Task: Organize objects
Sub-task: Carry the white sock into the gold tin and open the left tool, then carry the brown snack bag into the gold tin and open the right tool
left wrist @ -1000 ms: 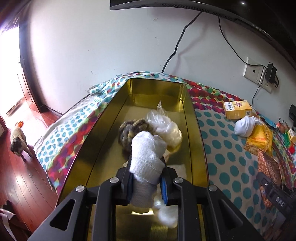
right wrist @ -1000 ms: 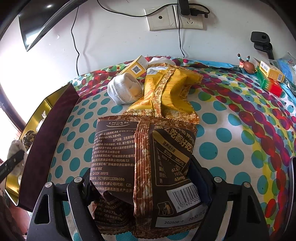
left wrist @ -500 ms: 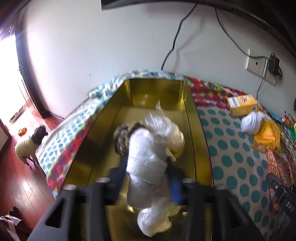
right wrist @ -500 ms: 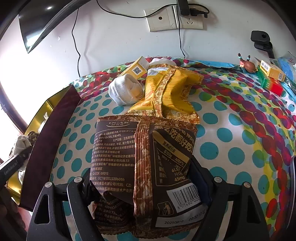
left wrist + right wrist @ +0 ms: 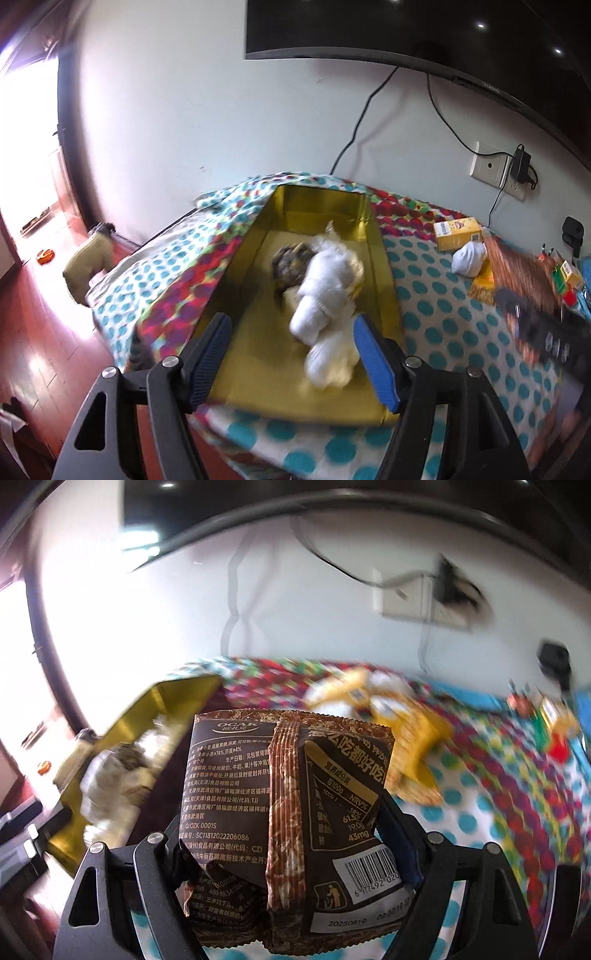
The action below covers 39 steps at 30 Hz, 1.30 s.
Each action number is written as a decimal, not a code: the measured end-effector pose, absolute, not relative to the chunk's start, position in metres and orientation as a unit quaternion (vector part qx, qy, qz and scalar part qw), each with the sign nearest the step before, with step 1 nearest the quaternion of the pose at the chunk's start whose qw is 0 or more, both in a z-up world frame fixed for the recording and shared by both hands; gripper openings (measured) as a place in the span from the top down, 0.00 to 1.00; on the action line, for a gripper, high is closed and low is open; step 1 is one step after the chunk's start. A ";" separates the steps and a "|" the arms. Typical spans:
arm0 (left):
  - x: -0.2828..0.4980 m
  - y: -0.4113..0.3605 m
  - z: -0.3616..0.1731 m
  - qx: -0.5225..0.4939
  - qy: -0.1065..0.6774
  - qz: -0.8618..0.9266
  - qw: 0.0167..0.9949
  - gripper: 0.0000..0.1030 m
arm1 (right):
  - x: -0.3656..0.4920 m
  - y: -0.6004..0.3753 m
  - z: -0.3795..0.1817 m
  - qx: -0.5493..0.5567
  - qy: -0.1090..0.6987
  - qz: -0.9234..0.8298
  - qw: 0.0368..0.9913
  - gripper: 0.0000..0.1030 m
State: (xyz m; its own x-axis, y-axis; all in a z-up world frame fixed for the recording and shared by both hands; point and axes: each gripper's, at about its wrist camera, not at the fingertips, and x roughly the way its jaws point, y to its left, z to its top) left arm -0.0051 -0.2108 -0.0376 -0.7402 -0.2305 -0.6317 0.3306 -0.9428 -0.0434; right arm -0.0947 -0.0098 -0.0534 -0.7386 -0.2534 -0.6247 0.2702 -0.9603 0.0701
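A gold box (image 5: 314, 400) lies on the polka-dot cloth. A white sock roll (image 5: 317, 310) lies in it among a brown knitted bundle (image 5: 290, 262) and clear plastic bags (image 5: 332, 360). My left gripper (image 5: 291, 356) is open and empty, raised above the box's near end. My right gripper (image 5: 280, 834) is shut on a brown snack bag (image 5: 284, 805) and holds it in the air. The gold box (image 5: 162, 705) shows to its left.
A yellow carton (image 5: 458, 234), another white sock roll (image 5: 470, 258) and a yellow snack bag (image 5: 413, 734) lie on the cloth to the right. Small boxes (image 5: 569, 275) sit at the far right. A wall, cables and socket (image 5: 496, 170) stand behind. A dog (image 5: 90, 267) is on the floor, left.
My left gripper opened, dropped the white sock roll into the gold box and pulled back upward. My right gripper lifted the brown snack bag off the cloth and swung towards the box.
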 end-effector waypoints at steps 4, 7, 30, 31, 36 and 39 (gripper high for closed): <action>0.036 -0.219 -0.042 0.320 0.109 -0.926 0.165 0.32 | -0.091 -0.050 -0.043 0.329 0.035 -0.926 0.183 0.21; 0.067 -0.221 -0.042 0.314 0.123 -0.925 0.176 0.32 | -0.089 -0.077 -0.042 0.330 0.046 -0.920 0.206 0.20; 0.100 -0.252 -0.064 0.315 0.149 -0.915 0.203 0.32 | -0.083 -0.202 -0.088 0.374 0.157 -0.876 0.262 0.20; 0.099 -0.252 -0.065 0.316 0.148 -0.915 0.202 0.32 | -0.087 -0.205 -0.090 0.377 0.162 -0.875 0.257 0.20; 0.098 -0.249 -0.065 0.317 0.142 -0.916 0.201 0.32 | -0.092 -0.208 -0.091 0.380 0.155 -0.878 0.247 0.20; 0.098 -0.251 -0.064 0.316 0.144 -0.916 0.202 0.32 | -0.091 -0.209 -0.091 0.377 0.160 -0.878 0.247 0.20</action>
State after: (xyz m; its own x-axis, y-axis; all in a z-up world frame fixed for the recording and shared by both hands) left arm 0.0984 -0.2507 -0.0640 -0.7189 -0.2792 -0.6365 0.4612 -0.8768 -0.1364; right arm -0.0907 -0.2089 -0.0912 -0.5929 -0.3139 -0.7416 0.5551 -0.8265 -0.0939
